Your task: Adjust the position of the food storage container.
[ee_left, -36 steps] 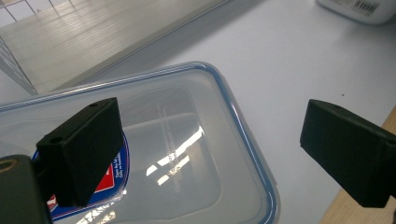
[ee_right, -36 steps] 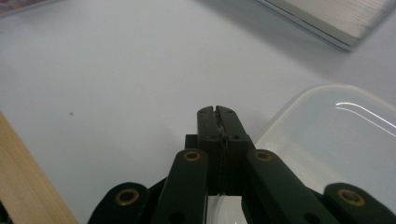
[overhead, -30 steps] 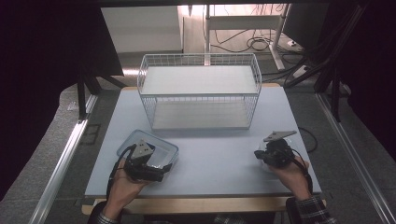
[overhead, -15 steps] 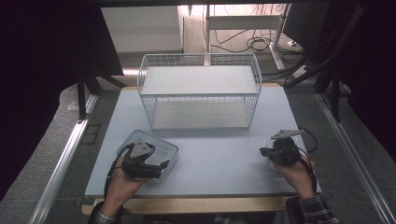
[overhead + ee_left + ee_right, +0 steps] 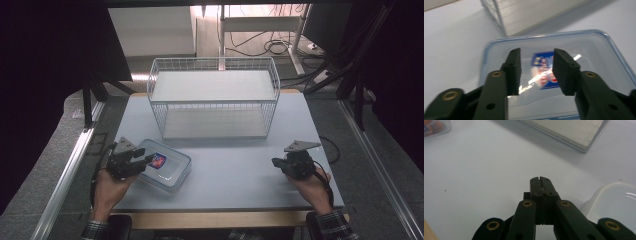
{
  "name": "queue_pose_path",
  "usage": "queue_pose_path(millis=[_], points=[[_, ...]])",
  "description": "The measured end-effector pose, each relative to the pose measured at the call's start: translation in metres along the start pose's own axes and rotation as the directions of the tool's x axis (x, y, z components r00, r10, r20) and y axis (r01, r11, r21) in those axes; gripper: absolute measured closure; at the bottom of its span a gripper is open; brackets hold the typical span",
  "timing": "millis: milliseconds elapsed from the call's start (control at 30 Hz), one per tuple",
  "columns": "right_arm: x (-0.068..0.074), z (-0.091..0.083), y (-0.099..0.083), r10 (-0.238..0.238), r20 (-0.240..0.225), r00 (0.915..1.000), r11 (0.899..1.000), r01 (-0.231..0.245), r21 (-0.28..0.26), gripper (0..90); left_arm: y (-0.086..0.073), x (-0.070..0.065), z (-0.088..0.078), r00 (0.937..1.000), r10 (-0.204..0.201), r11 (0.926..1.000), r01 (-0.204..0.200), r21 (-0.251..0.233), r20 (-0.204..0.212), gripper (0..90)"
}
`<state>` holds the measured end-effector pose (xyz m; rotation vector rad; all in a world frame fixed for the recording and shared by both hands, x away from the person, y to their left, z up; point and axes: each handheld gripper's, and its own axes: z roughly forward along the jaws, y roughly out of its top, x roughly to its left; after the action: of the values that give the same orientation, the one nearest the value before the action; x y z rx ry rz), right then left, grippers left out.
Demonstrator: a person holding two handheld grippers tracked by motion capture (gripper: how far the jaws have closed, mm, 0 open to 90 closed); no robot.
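A clear plastic container [image 5: 167, 170] with a blue-rimmed lid and a blue label lies flat at the table's front left. My left gripper [image 5: 148, 159] hovers at its left end, pointing across the lid. In the left gripper view the lid [image 5: 584, 50] lies under the jaws, and the left gripper [image 5: 536, 72] stands partly open. Its jaws have just been closing with nothing between them but air above the label. My right gripper [image 5: 276, 161] rests at the front right, shut on nothing, and the right gripper [image 5: 540, 179] has its tips pressed together over bare table.
A white wire basket [image 5: 213, 82] stands at the back middle of the table [image 5: 235, 175]; its base [image 5: 574, 132] lies beyond the right jaws. A white rounded thing [image 5: 616, 200] sits at the right gripper view's lower right edge.
My left gripper has drawn back to the left, from over the container to its left end, and its jaws have narrowed. The container and the right gripper have hardly moved.
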<state>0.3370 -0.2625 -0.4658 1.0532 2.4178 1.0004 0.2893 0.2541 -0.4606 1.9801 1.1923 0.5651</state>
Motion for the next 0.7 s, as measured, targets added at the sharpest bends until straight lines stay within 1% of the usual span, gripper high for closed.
queue_pose_path(millis=[33, 67, 100, 133, 167, 200, 267, 300, 333, 367, 433, 467, 500, 533, 567, 600, 667, 700], points=[[0.001, 0.0, 0.0, 0.0, -0.003, 1.0, 1.0, 0.0, -0.002, 89.2, -0.001, 0.005, -0.002, 0.9999, -0.004, 1.0, 0.004, -0.001, -0.01, 65.3], [0.002, 0.001, 0.0, -0.001, -0.008, 1.0, 1.0, 0.001, -0.005, 89.0, -0.002, 0.009, -0.003, 0.9998, -0.006, 1.0, 0.006, -0.003, -0.018, 72.5], [0.002, 0.001, 0.0, -0.001, -0.008, 1.0, 1.0, 0.001, -0.005, 89.0, -0.003, 0.013, -0.004, 0.9995, -0.009, 1.0, 0.009, 0.0, -0.031, 72.5], [0.003, 0.002, 0.0, -0.001, -0.014, 0.9999, 1.0, 0.001, -0.004, 89.0, -0.005, 0.022, -0.005, 0.9984, -0.022, 0.9997, 0.023, 0.008, -0.053, 79.7], [0.003, 0.002, 0.0, -0.001, -0.014, 0.9999, 1.0, 0.001, -0.004, 89.0, -0.005, 0.022, -0.005, 0.9984, -0.022, 0.9997, 0.023, 0.008, -0.053, 82.7], [0.004, 0.002, 0.0, -0.005, -0.015, 0.9999, 1.0, 0.005, -0.003, 89.0, -0.007, 0.027, -0.004, 0.9974, -0.032, 0.9994, 0.032, 0.01, -0.064, 82.7], [0.006, 0.003, 0.001, -0.006, -0.021, 0.9998, 1.0, 0.006, -0.004, 89.2, -0.012, 0.036, -0.005, 0.9947, -0.05, 0.9985, 0.052, 0.017, -0.09, 87.0], [0.007, 0.004, 0.001, -0.008, -0.022, 0.9997, 1.0, 0.008, -0.005, 89.3, -0.014, 0.041, -0.005, 0.9927, -0.062, 0.9978, 0.064, 0.017, -0.103, 88.3], [0.009, 0.005, 0.001, -0.011, -0.021, 0.9997, 1.0, 0.011, -0.003, 89.3, -0.02, 0.051, -0.007, 0.9863, -0.097, 0.9951, 0.099, 0.009, -0.134, 89.4], [0.009, 0.005, 0.001, -0.011, -0.021, 0.9997, 1.0, 0.011, -0.003, 89.3, -0.02, 0.051, -0.007, 0.9863, -0.097, 0.9951, 0.099, 0.009, -0.134, 89.6], [0.011, 0.007, 0.001, -0.01, -0.028, 0.9995, 1.0, 0.01, 0.003, 89.3, -0.027, 0.062, -0.009, 0.9792, -0.13, 0.9911, 0.133, 0.007, -0.156, 89.6], [0.013, 0.008, 0.002, -0.013, -0.035, 0.9993, 1.0, 0.014, 0.004, 89.3, -0.034, 0.07, -0.009, 0.9736, -0.156, 0.9871, 0.16, 0.01, -0.166, 89.7], [0.013, 0.008, 0.002, -0.013, -0.035, 0.9993, 1.0, 0.014, 0.004, 89.3, -0.034, 0.07, -0.009, 0.9736, -0.156, 0.9871, 0.16, 0.01, -0.166, 89.7], [0.015, 0.009, 0.002, -0.018, -0.042, 0.999, 1.0, 0.018, 0.004, 89.3, -0.041, 0.075, -0.006, 0.9691, -0.174, 0.9831, 0.181, 0.026, -0.175, 89.7], [0.015, 0.009, 0.002, -0.018, -0.042, 0.999, 1.0, 0.018, 0.004, 89.3, -0.041, 0.075, -0.006, 0.9691, -0.174, 0.9831, 0.181, 0.026, -0.175, 89.7], [0.016, 0.009, 0.002, -0.019, -0.047, 0.9987, 1.0, 0.019, 0.002, 89.3, -0.044, 0.077, -0.004, 0.9686, -0.183, 0.981, 0.191, 0.035, -0.169, 89.7], [0.02, 0.01, 0.003, -0.03, -0.062, 0.9977, 1.0, 0.03, -0.001, 89.2, -0.049, 0.078, 0.002, 0.9721, -0.182, 0.9794, 0.193, 0.061, -0.148, 89.7], [0.02, 0.01, 0.003, -0.03, -0.062, 0.9977, 1.0, 0.03, -0.001, 89.2, -0.051, 0.078, 0.006, 0.974, -0.176, 0.9785, 0.189, 0.083, -0.143, 89.7]])
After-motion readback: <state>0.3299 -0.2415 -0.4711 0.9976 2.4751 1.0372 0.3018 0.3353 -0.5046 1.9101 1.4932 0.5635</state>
